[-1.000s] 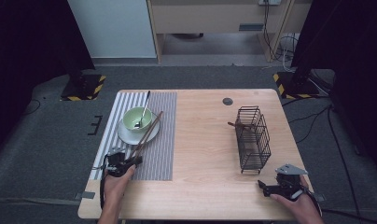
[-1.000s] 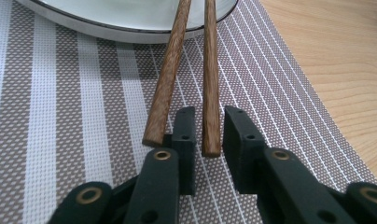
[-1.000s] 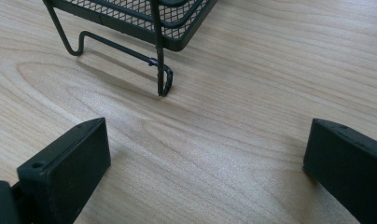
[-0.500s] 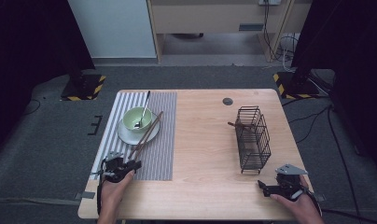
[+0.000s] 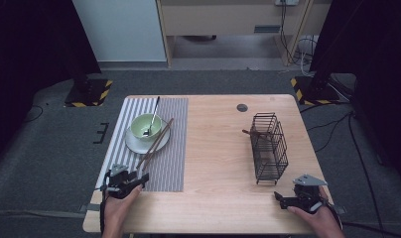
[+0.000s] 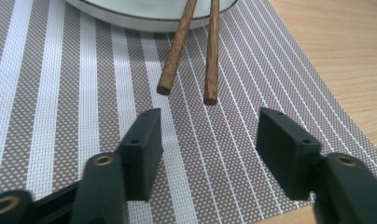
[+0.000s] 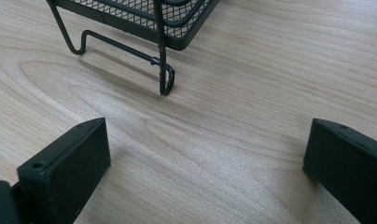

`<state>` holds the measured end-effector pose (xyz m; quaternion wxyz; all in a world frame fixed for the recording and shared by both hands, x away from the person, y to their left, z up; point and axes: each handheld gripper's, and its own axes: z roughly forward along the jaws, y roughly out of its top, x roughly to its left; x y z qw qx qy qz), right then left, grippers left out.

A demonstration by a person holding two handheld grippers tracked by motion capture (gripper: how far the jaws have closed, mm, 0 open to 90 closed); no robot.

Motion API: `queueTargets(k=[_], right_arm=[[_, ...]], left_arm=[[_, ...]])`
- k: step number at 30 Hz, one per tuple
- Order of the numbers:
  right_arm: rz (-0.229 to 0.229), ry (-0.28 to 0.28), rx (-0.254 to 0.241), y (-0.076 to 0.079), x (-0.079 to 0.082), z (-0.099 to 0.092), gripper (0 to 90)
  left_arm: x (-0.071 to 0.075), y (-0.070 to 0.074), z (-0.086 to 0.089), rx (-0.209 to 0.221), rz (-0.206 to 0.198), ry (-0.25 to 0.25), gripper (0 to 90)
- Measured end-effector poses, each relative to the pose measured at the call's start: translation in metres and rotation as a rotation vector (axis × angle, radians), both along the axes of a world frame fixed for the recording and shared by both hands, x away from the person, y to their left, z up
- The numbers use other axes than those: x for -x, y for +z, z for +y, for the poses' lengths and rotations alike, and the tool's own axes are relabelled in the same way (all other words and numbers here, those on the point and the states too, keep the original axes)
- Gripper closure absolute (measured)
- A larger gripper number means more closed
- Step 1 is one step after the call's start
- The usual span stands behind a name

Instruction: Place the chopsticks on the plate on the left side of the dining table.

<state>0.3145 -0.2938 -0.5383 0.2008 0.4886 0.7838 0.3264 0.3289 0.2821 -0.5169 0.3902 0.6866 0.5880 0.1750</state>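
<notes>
While both hands rest low at the worktop's (image 5: 213, 148) near edge, the left gripper (image 6: 207, 135) sits jaws apart on the striped mat (image 6: 60, 107), holding nothing, just short of the chopsticks' (image 6: 210, 56) tips. Those lean on a plate (image 5: 134, 144) carrying a green bowl (image 5: 145, 126) with a spoon (image 5: 152, 115) inside. Right gripper (image 7: 205, 154) gapes wide and empty near the wire basket (image 5: 269, 146).
</notes>
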Motion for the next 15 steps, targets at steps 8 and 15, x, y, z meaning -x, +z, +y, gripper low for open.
queueTargets(k=[8,15], right_arm=[[0.0,0.0,0.0,0.0,0.0,0.0,0.6],[0.0,0.001,0.0,0.0,0.0,0.0,0.6]], left_arm=[[-0.008,0.007,0.005,0.004,-0.048,0.007,27.7],[-0.023,0.016,0.007,0.011,-0.083,0.018,24.4]])
